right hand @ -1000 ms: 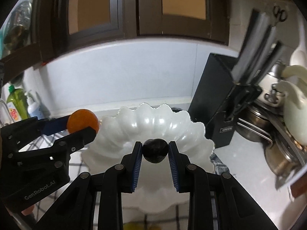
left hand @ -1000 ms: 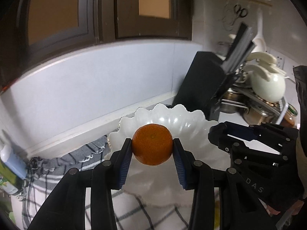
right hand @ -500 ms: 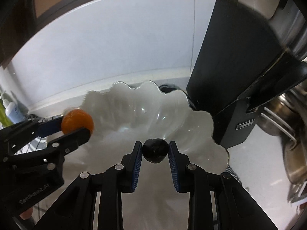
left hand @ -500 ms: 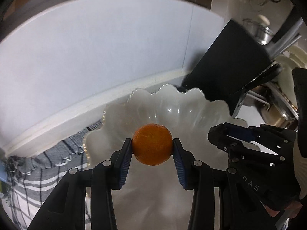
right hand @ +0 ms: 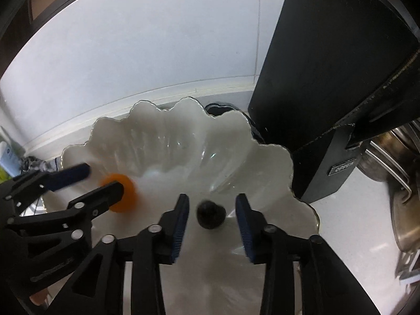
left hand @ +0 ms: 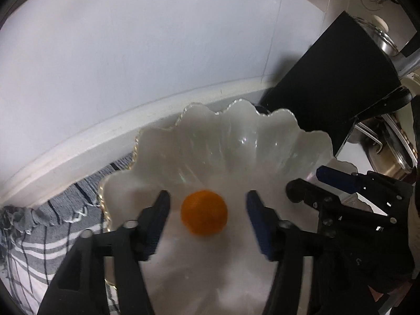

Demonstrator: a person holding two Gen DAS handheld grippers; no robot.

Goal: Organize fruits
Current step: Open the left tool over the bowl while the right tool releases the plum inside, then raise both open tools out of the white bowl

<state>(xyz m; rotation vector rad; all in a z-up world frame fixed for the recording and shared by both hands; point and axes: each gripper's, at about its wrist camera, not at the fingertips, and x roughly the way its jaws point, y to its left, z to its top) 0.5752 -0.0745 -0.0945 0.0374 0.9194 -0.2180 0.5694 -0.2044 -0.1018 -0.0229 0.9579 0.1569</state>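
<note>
Both jaws have just been opening: the left hand-held gripper stands apart around the orange, the right hand-held gripper apart around the dark plum, both fruits released into the scalloped white bowl.

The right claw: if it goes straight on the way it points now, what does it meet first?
Probably the dark fruit lying between the open right claw; behind it, the white bowl. Depth is unclear.
</note>
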